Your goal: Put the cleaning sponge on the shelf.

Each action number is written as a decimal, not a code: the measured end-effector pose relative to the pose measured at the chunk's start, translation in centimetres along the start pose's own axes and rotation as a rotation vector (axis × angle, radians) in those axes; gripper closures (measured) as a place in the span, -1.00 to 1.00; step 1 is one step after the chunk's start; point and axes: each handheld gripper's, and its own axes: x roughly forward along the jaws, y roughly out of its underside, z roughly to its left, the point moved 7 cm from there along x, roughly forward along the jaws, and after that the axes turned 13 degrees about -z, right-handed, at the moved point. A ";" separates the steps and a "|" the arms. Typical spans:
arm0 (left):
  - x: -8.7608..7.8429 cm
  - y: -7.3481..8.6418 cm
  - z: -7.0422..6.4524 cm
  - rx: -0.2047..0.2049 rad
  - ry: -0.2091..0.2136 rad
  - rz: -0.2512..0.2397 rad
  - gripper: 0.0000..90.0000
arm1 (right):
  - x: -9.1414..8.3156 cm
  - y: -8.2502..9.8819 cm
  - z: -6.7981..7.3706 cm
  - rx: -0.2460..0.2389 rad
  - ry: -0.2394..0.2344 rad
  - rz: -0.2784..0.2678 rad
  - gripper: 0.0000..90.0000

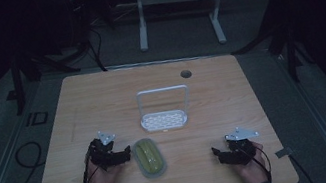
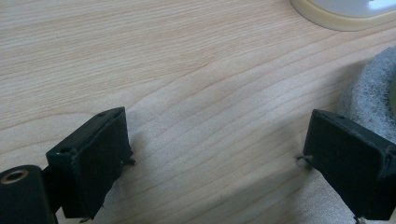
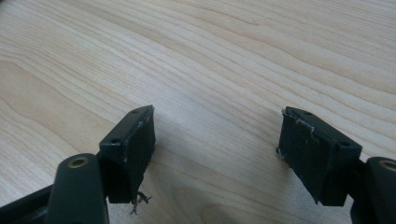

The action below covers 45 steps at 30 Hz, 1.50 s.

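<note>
Figure: Start of the approach, both tools empty. We see the left gripper [image 1: 122, 154] resting low on the table [image 1: 101, 97], just beside the sponge [image 1: 149, 158], an oval pad with a yellow-green middle and a pale fleecy rim that lies flat near the front edge. In the left gripper view that rim [image 2: 369, 93] shows next to the right-hand jaw, apart from it by a narrow margin; the jaws stand wide with bare wood between them, so nothing is gripped. We see the right gripper [image 1: 219, 155] well apart on the other side, its jaws likewise spread over bare wood [image 3: 215, 140] and holding nothing. Behind the sponge stands a white rack [image 1: 163, 111] with a perforated base and an upright loop, empty. We judge the step in hand to be the reach for the sponge. The next move calls for sliding the left gripper sideways until the jaws straddle the pad's rim, then closing gently, since the soft material will compress.
</note>
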 end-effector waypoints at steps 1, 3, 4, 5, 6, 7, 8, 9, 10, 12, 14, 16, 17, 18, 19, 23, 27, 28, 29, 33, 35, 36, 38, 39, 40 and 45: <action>0.0 0.0 0.0 0.000 0.001 -0.003 -0.84 | 0.0 0.0 0.0 0.000 0.000 0.000 -0.41; -0.2 0.0 0.1 0.001 0.003 -0.006 -0.75 | 0.0 0.0 0.0 0.000 0.000 0.000 -0.41; -0.2 0.0 0.1 0.001 0.003 -0.006 -0.66 | 0.0 0.0 0.0 0.000 0.000 0.000 -0.41; -0.4 -0.1 0.3 -0.002 -0.002 -0.007 -0.66 | 0.0 0.0 0.0 0.000 0.000 0.000 -0.41; -0.5 -0.2 0.3 -0.003 0.000 -0.007 -0.52 | 0.0 0.0 0.0 0.000 0.000 0.000 -0.41; -0.8 -0.2 0.2 -0.001 0.002 -0.001 -0.38 | 0.0 0.0 0.0 0.000 0.000 0.000 -0.41; -1.0 -0.2 0.2 -0.003 0.000 0.008 -0.21 | 0.0 0.0 0.0 0.000 0.000 0.000 -0.41; -1.2 -0.2 0.1 0.006 0.003 0.015 -0.13 | 0.0 0.0 0.0 -0.001 0.000 0.000 -0.41; -1.4 -0.2 -0.1 0.017 0.006 0.015 -0.09 | 0.0 0.0 0.0 0.000 0.000 0.000 -0.41; -1.8 -0.2 -0.4 0.033 0.027 0.014 0.02 | 0.0 0.0 0.0 0.000 0.000 0.000 -0.41; -2.3 -0.3 -0.9 0.049 0.060 0.004 0.20 | 0.0 0.0 0.0 0.000 0.000 0.000 -0.41; -2.7 -0.4 -1.3 0.068 0.080 -0.009 0.35 | 0.0 0.0 0.0 0.000 0.000 0.000 -0.41; -2.9 -0.5 -1.5 0.073 0.090 -0.012 0.43 | 0.0 0.0 0.0 0.000 0.000 0.000 -0.41; -3.0 -0.5 -1.6 0.077 0.101 -0.016 0.53 | 0.0 0.0 0.0 0.000 0.000 0.000 -0.41; -3.1 -0.5 -1.7 0.080 0.107 -0.019 0.63 | 0.0 0.0 0.0 -0.001 0.000 0.000 -0.41; -3.6 -0.3 -2.4 0.104 0.147 -0.004 0.98 | 0.0 0.0 0.0 0.000 0.000 0.000 -0.41; -3.7 0.1 -3.2 0.131 0.168 0.023 1.00 | 0.0 0.0 0.0 -0.001 -0.001 0.000 -0.41; -3.7 0.2 -3.4 0.140 0.172 0.025 1.00 | 0.0 0.0 0.0 0.000 0.000 0.000 -0.41; -3.8 0.2 -3.6 0.148 0.178 0.029 1.00 | 0.0 0.0 0.0 -0.001 0.000 0.000 -0.41; -4.2 0.6 -4.3 0.178 0.207 0.043 1.00 | 0.0 0.0 0.0 0.000 0.000 0.000 -0.41; -4.4 0.8 -4.8 0.185 0.230 0.047 1.00 | 0.0 0.0 0.0 -0.001 -0.001 0.000 -0.41; -4.4 0.9 -5.1 0.194 0.241 0.053 1.00 | 0.0 0.0 0.0 0.000 0.000 0.000 -0.41; -4.4 1.1 -5.6 0.202 0.265 0.061 1.00 | 0.0 0.0 0.0 0.000 0.000 0.000 -0.41; -4.4 1.2 -5.9 0.206 0.277 0.064 1.00 | 0.0 0.0 0.0 0.000 0.000 0.000 -0.41; -4.4 1.3 -6.1 0.220 0.286 0.071 1.00 | 0.0 0.0 0.0 -0.001 -0.001 0.000 -0.41; -4.2 1.1 -7.4 0.251 0.332 0.056 1.00 | 0.0 0.0 0.0 0.000 0.000 0.000 -0.41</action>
